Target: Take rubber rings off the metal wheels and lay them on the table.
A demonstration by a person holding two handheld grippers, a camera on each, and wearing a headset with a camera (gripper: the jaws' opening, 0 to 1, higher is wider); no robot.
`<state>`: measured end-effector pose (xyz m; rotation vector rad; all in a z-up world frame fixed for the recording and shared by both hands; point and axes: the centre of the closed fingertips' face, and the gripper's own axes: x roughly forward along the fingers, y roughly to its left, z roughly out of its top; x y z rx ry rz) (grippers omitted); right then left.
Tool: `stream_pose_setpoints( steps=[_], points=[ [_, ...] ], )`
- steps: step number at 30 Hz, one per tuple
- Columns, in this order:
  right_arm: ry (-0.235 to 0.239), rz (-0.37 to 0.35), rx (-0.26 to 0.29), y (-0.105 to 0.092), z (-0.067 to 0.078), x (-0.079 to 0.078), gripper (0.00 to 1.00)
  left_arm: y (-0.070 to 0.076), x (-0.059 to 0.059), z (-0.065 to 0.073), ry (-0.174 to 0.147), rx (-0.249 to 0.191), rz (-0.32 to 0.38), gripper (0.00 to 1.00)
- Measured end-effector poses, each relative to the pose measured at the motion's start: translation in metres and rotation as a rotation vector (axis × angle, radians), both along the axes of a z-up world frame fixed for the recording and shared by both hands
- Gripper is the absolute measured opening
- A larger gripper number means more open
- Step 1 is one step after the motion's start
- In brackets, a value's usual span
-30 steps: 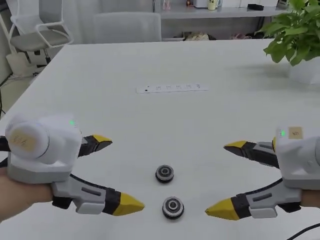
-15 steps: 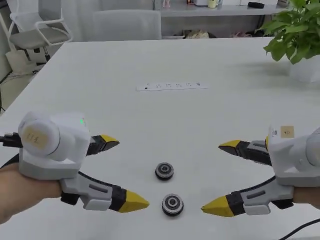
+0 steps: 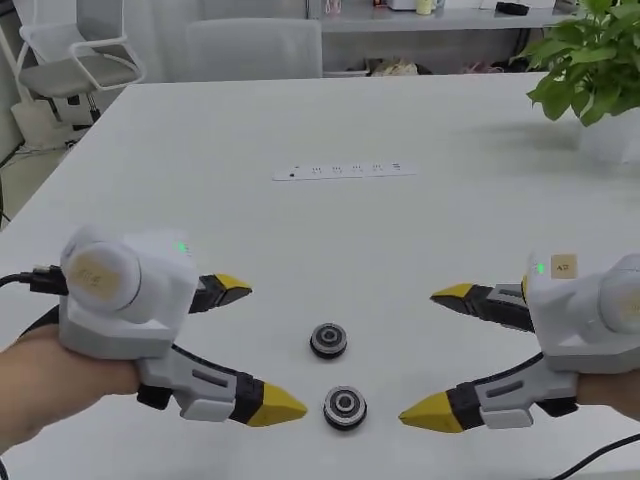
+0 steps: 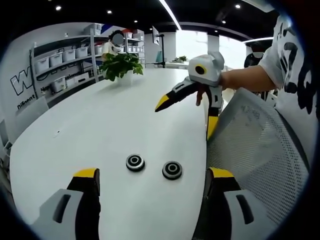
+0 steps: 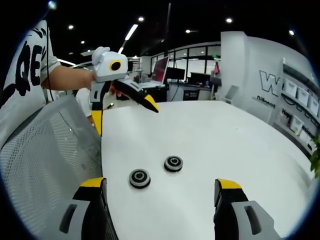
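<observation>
Two metal wheels, rubber rings still on, sit near-centre on the tabletop. Left hand-held gripper and right hand-held gripper flank them, jaws wide apart, probably to grab.

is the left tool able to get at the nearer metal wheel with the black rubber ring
Probably yes: the open left tool has just bare white table between it and the nearer metal wheel.

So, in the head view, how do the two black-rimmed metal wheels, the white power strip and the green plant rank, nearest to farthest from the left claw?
1. Front black-rimmed metal wheel and rear black-rimmed metal wheel, just right of the left claw: too close to call.
2. Flat white power strip, mid-table.
3. Green leafy plant, far right.
</observation>
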<state>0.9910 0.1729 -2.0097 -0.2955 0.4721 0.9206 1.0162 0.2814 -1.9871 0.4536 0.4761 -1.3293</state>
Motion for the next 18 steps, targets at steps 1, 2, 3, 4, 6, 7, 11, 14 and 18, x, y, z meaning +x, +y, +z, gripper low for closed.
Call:
stream_pose_setpoints(
  steps=[1, 2, 3, 4, 6, 7, 11, 14, 18],
  points=[
    [0.000, 0.002, -0.001, 0.000, 0.000, 0.000, 0.88, 0.000, 0.000, -0.001, 0.001, 0.001, -0.002, 0.86],
    [-0.001, 0.004, -0.002, 0.001, -0.001, 0.000, 0.88, -0.001, -0.001, -0.001, 0.001, 0.003, -0.005, 0.86],
    [-0.001, 0.005, -0.002, 0.001, -0.001, 0.000, 0.87, -0.002, -0.001, -0.002, 0.002, 0.004, -0.007, 0.86],
    [0.000, 0.006, -0.003, 0.001, -0.001, 0.000, 0.87, -0.002, -0.001, -0.003, 0.003, 0.005, -0.009, 0.86],
    [0.002, 0.008, -0.007, 0.001, -0.004, 0.000, 0.87, -0.003, -0.002, -0.004, 0.004, 0.010, -0.012, 0.85],
    [0.003, 0.008, -0.007, 0.001, -0.004, -0.001, 0.87, -0.003, -0.002, -0.005, 0.004, 0.013, -0.014, 0.85],
    [0.005, 0.013, -0.011, 0.000, -0.006, -0.001, 0.86, -0.004, -0.003, -0.008, 0.006, 0.018, -0.026, 0.83],
    [0.011, 0.015, -0.015, 0.000, -0.010, -0.001, 0.85, -0.006, -0.003, -0.010, 0.007, 0.018, -0.033, 0.82],
    [0.021, 0.020, -0.017, 0.000, -0.013, -0.002, 0.84, -0.010, -0.006, -0.014, 0.011, 0.028, -0.051, 0.80]
  ],
)
